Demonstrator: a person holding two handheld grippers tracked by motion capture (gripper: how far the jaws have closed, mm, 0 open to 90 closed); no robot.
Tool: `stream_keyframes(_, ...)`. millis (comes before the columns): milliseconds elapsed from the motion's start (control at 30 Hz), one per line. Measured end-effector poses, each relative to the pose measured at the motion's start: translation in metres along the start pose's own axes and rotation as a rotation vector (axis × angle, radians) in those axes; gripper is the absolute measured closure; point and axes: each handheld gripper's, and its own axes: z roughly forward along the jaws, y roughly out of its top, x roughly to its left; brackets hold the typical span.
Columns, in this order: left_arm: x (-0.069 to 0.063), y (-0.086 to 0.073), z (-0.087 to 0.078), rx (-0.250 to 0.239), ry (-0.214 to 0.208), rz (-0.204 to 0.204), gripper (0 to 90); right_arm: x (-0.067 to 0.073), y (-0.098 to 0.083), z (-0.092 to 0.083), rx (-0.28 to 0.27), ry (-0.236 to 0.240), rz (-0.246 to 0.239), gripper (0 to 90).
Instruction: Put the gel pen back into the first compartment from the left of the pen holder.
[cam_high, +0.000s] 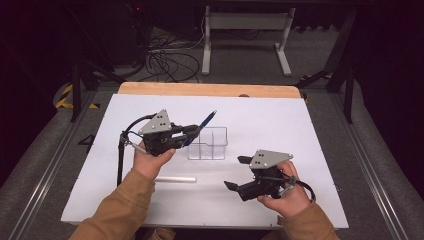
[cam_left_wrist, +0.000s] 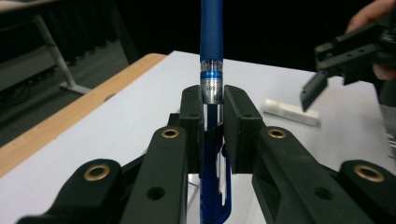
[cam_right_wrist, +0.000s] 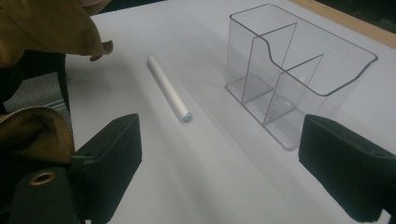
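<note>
1. Dark floor, tangled cables and a white frame stand lie beyond the white counter, which has a wooden strip along its far edge.
2. On that counter, the work in hand is a blue pen; in the high view it sticks out slantwise from the left claw, its free end raised over the far left corner of the clear organizer.
3. From the left claw view, the two black jaws are closed tight on the pen's silver band, with the blue barrel rising straight above them and its clip end running down between the claw's arms.
4. That clear organizer sits near the middle of the counter, upright, split by inner walls into compartments; nothing lies in the ones I can see.
5. A white stick lies flat on the counter on the near side of the organizer, well apart from it; in the high view it rests just beside the person's left sleeve.
6. Over the near right part of the counter, the right claw is held in the person's right hand, pointing left.
7. Its jaws stand wide apart with nothing between them, and the right claw view looks past them to the stick and the organizer.
</note>
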Motion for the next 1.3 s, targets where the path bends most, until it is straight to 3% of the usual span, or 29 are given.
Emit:
stream_keyframes(167, 0.009, -0.004, 0.008, -0.045, 0.018, -0.018, 79.2, 0.001, 0.0, 0.001, 0.001, 0.007, -0.001, 14.1)
stream_keyframes(400, 0.018, -0.008, 0.014, -0.065, 0.025, -0.074, 79.3, 0.001, -0.001, 0.001, -0.006, 0.028, 0.007, 14.1)
stream_keyframes(500, 0.019, -0.009, 0.015, -0.073, 0.029, -0.076, 79.2, 0.001, 0.0, 0.0, -0.01, 0.03, 0.007, 14.1)
stream_keyframes(733, 0.023, -0.013, 0.019, -0.067, 0.027, -0.083, 79.2, 0.002, -0.001, 0.001, -0.009, 0.033, 0.009, 14.1)
stream_keyframes(900, 0.028, -0.018, 0.024, -0.05, 0.028, -0.066, 79.2, 0.002, -0.001, 0.001, -0.009, 0.037, 0.006, 14.1)
stream_keyframes(1200, 0.034, -0.027, 0.032, -0.006, 0.022, -0.089, 79.1, 0.003, -0.001, 0.001, -0.008, 0.045, 0.008, 14.2)
stream_keyframes(1300, 0.034, -0.027, 0.032, 0.022, 0.043, -0.065, 79.1, 0.003, 0.0, 0.001, -0.011, 0.047, 0.006, 14.2)
